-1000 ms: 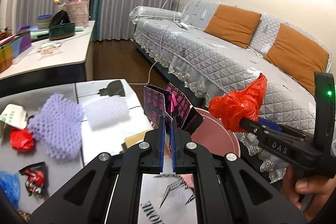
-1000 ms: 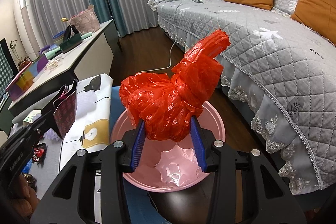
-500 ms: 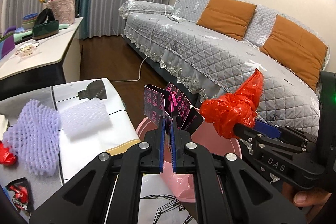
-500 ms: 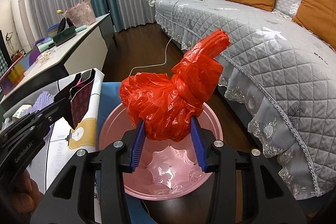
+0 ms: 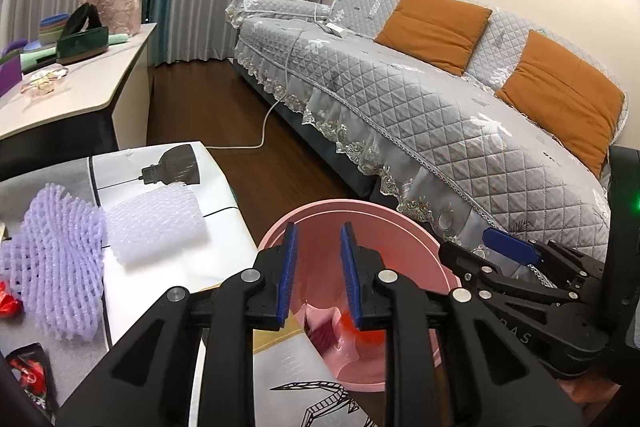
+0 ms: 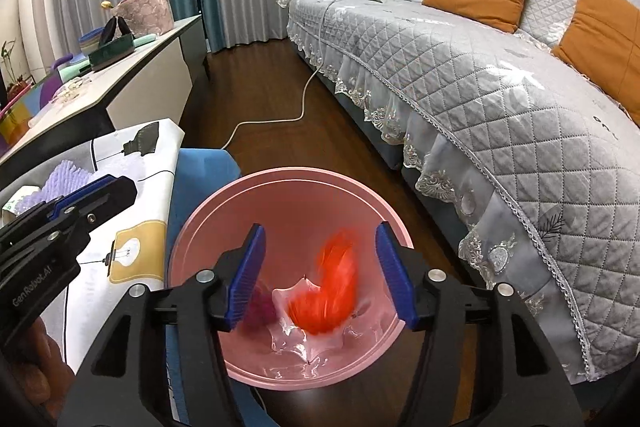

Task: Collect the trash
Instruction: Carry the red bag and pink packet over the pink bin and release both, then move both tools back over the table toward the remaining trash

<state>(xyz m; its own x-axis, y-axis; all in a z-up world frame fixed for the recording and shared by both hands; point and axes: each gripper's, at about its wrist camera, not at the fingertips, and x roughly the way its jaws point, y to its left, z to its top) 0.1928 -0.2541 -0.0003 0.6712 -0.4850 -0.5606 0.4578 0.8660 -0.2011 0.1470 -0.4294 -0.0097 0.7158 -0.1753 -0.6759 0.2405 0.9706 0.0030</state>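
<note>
The left gripper (image 5: 316,271) is hovering level over the near-left rim of the round pink plastic bin (image 5: 400,223), its blue-padded jaws standing parted and holding nothing. Left of those jaws, on the printed tabletop (image 5: 160,271), a lilac foam fruit net (image 5: 56,259) and a white foam net (image 5: 156,223) are lying side by side and touching; a small red wrapper (image 5: 8,305) and a black-and-red packet (image 5: 30,375) are sitting further left, both cut off by the picture's edge. The tabletop edge is running just beside the bin, with bare wooden floor (image 5: 240,115) beyond it and the grey quilted sofa (image 5: 440,115) to the right.

The right gripper (image 6: 320,267) is pointing down into the bin's mouth, its jaws spread wide and released. Between and below them the crumpled red plastic bag (image 6: 332,291) is showing inside the bin as a motion-blurred streak, so whether it is touching the clear liner at the bottom cannot be told. Beside it, half hidden behind the left pad, a dark magenta printed carton (image 6: 260,311) is lying blurred in the bin.
</note>
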